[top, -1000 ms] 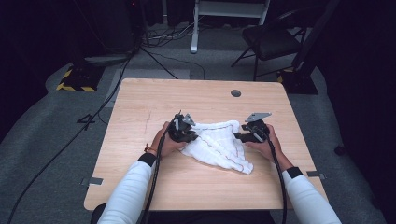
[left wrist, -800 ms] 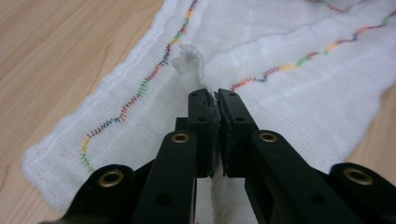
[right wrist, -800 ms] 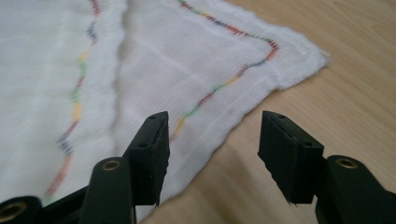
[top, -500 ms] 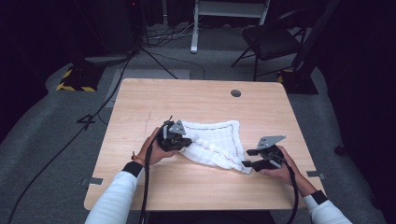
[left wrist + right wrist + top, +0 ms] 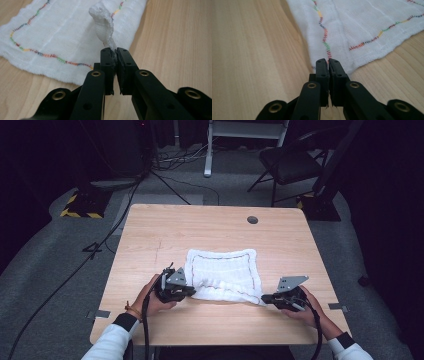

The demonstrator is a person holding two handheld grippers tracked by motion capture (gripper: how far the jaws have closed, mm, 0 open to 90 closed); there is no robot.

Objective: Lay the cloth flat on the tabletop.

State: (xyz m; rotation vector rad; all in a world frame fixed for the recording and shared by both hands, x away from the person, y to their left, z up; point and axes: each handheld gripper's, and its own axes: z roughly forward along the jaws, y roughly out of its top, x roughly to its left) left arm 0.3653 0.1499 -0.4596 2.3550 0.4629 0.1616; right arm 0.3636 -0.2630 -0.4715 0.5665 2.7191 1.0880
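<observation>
Left gripper view shows my left gripper [image 5: 115,53] pinching a bunched cloth [image 5: 62,37] corner. My right gripper [image 5: 328,62] has just closed, seemingly on the cloth's edge over the bench [image 5: 210,227]

A lab or studio space is hosting the work: a bare wooden table [image 5: 220,227] is standing on grey carpet, cables [image 5: 75,270] are trailing across the floor, hazard-striped tape [image 5: 79,213] is marking a stand base, and a folding chair [image 5: 290,162] is waiting in darkness
</observation>
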